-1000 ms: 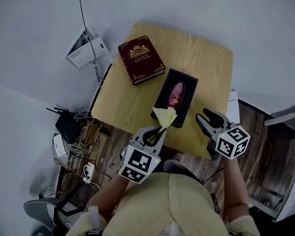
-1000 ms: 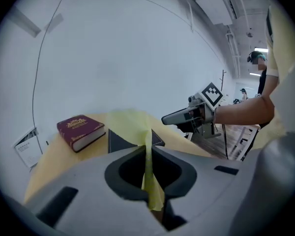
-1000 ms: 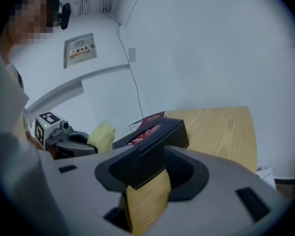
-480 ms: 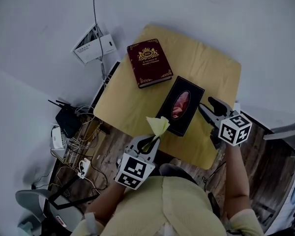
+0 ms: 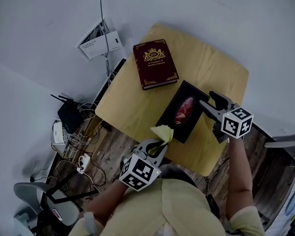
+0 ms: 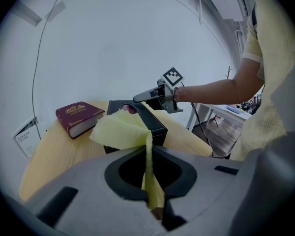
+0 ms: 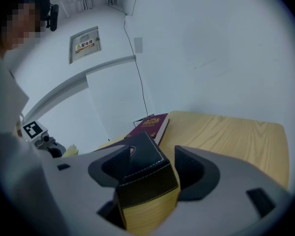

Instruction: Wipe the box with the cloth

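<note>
The box (image 5: 168,118) lies on the table (image 5: 211,68), with its near end at the edge closest to the person. The right gripper (image 5: 206,98) stands at the box's right side. Its jaws are opening and stand wide, with a corner of the box between them; one pad is clear of the box. The left gripper (image 5: 155,145) is clamped narrow on the cloth (image 5: 162,132), which fans out at the box's near end. The book (image 5: 156,63) lies toward the far left edge, apart from the box.
</note>
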A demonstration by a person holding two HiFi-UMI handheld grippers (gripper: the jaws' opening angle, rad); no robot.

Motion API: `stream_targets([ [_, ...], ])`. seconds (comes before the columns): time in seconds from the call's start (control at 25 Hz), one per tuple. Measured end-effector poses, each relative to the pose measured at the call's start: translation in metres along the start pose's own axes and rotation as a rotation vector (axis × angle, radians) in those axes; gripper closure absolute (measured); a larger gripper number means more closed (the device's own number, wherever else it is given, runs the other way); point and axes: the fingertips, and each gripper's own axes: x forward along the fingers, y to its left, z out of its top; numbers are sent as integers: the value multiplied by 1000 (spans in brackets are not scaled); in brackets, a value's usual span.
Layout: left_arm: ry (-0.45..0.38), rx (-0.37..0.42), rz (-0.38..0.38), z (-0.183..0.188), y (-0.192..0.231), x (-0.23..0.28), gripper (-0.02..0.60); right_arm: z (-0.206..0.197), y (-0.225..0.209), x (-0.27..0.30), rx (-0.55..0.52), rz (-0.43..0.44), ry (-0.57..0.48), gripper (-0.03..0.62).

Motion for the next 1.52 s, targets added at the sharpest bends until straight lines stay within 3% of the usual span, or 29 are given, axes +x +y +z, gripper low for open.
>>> stream_targets([
  [0.24,44,-36,-28,2,1,11,552,-1,5,11,-60,91,72,335],
  [0.64,76,-74,-24,2,4,22,552,-4,7,10,-102,100,108,335],
  [1.52,96,21,90,21,81,31,552,-39,10,-56,65,-110,-12,338],
])
